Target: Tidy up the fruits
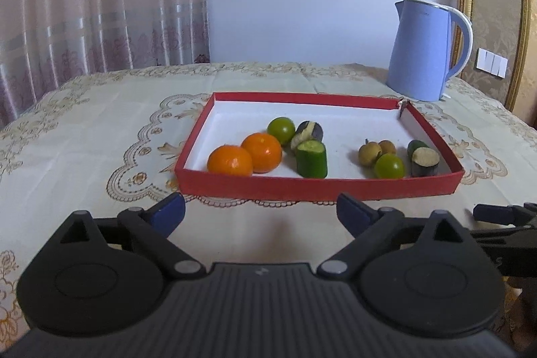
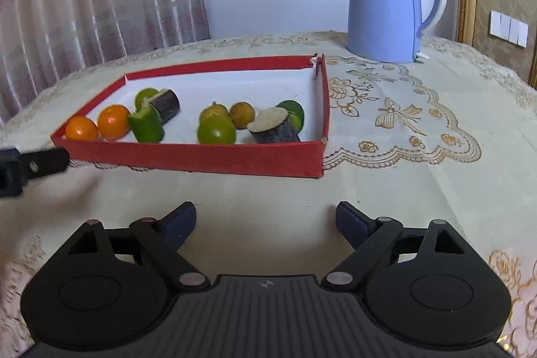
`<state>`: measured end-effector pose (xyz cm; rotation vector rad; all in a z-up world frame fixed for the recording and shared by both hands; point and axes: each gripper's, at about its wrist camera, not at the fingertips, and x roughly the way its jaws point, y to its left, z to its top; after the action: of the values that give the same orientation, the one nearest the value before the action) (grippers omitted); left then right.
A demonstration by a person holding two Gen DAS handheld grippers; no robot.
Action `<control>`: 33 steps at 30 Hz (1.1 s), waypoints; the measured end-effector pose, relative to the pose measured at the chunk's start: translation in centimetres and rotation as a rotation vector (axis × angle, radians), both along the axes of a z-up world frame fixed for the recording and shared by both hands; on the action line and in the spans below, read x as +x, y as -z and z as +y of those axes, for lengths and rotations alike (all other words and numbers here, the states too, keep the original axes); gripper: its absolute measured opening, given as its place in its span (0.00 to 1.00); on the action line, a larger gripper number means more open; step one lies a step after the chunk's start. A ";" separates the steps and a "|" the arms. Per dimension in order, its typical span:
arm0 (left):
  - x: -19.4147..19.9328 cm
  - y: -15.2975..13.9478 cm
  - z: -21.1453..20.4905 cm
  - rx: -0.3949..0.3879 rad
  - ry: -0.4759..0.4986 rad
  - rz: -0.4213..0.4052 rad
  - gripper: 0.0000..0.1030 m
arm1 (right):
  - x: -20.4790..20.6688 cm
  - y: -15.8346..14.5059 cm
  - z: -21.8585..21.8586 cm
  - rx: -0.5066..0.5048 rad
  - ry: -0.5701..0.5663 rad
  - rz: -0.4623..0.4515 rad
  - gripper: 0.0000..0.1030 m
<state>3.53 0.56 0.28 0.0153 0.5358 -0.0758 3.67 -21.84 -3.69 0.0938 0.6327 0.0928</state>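
From the left wrist, the left tool (image 1: 260,212) hung just short of the near wall of the red tray (image 1: 319,187), its blue pads spread wide with nothing between them. All the produce sat inside the tray on the cloth-covered worktop (image 1: 84,130): two oranges (image 1: 246,156) at the near left, a green lime (image 1: 281,130) behind them, a cut cucumber piece (image 1: 312,159) and a dark cut piece (image 1: 308,132) beside it. Towards the right lay two small brown fruits (image 1: 377,150), a second lime (image 1: 389,166) and more cut pieces. A blue kettle (image 1: 423,52) stood beyond the tray.

From the right wrist, the right tool (image 2: 265,222) also stood apart and empty, well back from the tray (image 2: 201,158), with the tip of the left tool (image 2: 37,165) just beside its near left corner. The fruits looked only loosely grouped, so the sorting seemed partly done, between picks. The next move would call for choosing one stray piece, perhaps the lime (image 2: 216,130) among the brown fruits, reaching over the wall and closing gently on it.
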 end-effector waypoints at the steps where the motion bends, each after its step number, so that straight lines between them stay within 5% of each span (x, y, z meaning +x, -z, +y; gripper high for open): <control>1: 0.0 0.0 0.1 -0.003 -0.004 0.005 0.94 | -0.1 -0.2 0.2 0.005 0.004 -0.001 0.88; 33: -3.0 -0.8 0.4 -0.002 -0.010 -0.009 1.00 | -0.9 -2.6 3.8 -0.032 0.108 -0.058 0.89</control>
<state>0.53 0.96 1.12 0.0112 0.5270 -0.0666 2.82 -18.00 -1.13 0.0936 0.5694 -0.0189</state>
